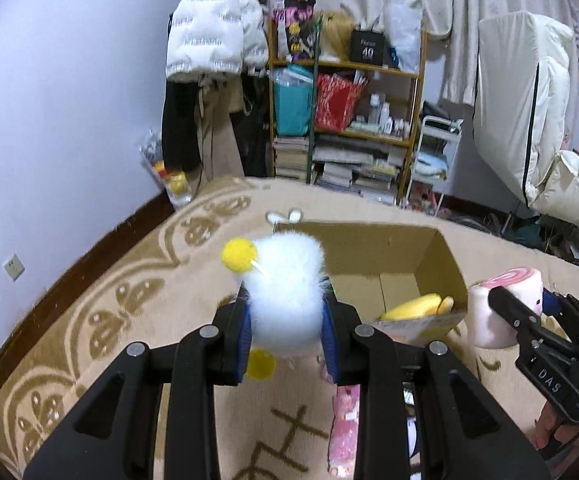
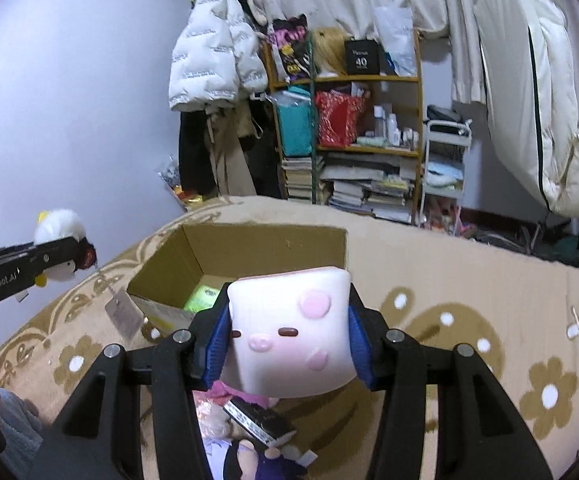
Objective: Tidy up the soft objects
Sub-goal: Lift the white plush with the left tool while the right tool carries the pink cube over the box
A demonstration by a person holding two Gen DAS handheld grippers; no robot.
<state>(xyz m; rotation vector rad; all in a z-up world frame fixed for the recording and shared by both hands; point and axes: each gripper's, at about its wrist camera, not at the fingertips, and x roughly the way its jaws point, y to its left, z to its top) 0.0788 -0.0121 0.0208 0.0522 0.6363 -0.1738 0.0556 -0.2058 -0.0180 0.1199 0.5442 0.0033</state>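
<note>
Both claws are loaded and raised over the patterned blanket (image 1: 129,280). The left gripper (image 1: 285,320) is clenched on a fluffy white chick toy (image 1: 285,288), its blue pads pressing into the fur from either side, a yellow pompom showing above and another below. The right gripper (image 2: 289,332) is clenched on a square white pig-face cushion (image 2: 289,328), which fills the gap between the pads. The open cardboard box (image 1: 441,256) lies ahead of both, with a yellow plush (image 1: 417,306) already inside; from the left wrist view it sits forward and slightly right of the chick, and from the right wrist view forward and to the left of the cushion, its long axis running away from the cameras. The chick looks nearer the box mouth, so the left hand probably reaches over first. More plush toys (image 2: 249,440) lie on the blanket below the right claw, waiting
</note>
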